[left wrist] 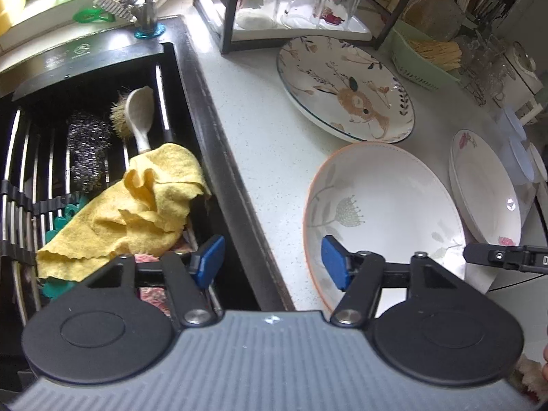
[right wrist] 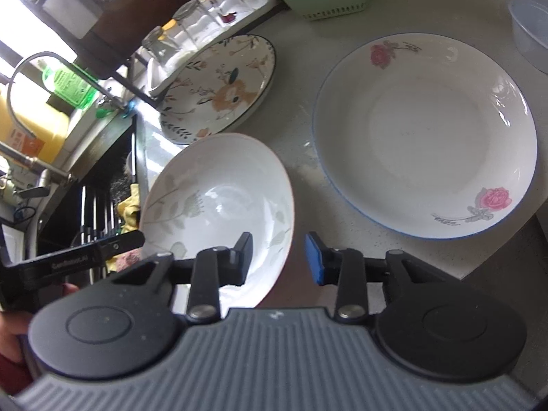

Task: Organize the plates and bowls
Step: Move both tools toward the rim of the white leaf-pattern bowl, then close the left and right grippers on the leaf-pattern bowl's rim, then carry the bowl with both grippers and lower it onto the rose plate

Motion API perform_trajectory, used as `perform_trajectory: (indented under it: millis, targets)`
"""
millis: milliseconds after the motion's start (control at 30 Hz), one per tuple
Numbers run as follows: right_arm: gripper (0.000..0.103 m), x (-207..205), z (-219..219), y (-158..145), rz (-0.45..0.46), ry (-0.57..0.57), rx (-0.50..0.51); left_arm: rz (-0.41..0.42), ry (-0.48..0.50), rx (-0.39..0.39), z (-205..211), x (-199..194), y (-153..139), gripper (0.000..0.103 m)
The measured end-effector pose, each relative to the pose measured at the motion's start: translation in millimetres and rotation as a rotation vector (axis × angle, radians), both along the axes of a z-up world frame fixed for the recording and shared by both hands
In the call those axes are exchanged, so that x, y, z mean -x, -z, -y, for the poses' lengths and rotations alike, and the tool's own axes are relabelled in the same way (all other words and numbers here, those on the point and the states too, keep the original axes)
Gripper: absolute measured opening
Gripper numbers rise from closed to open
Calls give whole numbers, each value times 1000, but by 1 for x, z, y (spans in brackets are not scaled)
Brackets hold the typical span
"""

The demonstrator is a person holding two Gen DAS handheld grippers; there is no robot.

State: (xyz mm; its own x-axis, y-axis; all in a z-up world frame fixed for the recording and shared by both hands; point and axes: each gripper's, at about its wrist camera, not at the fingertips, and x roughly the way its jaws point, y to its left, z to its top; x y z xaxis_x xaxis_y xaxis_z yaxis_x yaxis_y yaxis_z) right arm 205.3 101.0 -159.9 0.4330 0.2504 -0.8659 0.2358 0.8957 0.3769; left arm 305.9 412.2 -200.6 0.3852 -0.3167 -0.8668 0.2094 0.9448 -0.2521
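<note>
Sink [left wrist: 102, 68] on the left holds a yellow cloth [left wrist: 137, 205] and a scrubber. Left tongs [left wrist: 272, 262] gape wide over the worktop [left wrist: 246, 130] edge. Right tongs [right wrist: 279, 257] are wide too, straddling the near rim of the leaf bowl [right wrist: 219, 198]. Rose plate [right wrist: 424, 137] sits right, deer plate [right wrist: 219, 85] farther back.

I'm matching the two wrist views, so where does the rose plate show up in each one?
Left wrist view: rose plate at the right edge, seen edge-on.
Right wrist view: rose plate fills the upper right.
Shared landmark: the leaf-pattern bowl sits beside it in both.
</note>
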Motion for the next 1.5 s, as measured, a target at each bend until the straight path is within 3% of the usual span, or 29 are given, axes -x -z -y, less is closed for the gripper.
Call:
perform_trajectory:
  millis: [33,200,267,367,533,800,1200,1500]
  targets:
    - [31,-3,2,3,-3,3,-1,-9,24,11,3,-2,2,53]
    - [26,-16,7,11,-1,47,-14,-3,83,52,15,-10,7,44]
    - [26,-20,5,12,10,32,-13,5,107,97,19,-12,9,44]
    - [25,-24,1,17,2,27,-18,22,134,85,28,-15,10,44]
    - [14,-25,-1,25,-13,35,-26,29,141,74,31,-19,13,44]
    - [14,-17,7,29,5,29,-86,38,118,146,23,-21,10,44]
    - [14,0,28,-10,124,62,-135,68,111,276,31,-35,-29,44]
    - [14,12,63,-25,162,130,-129,85,139,278,80,-39,-50,44]
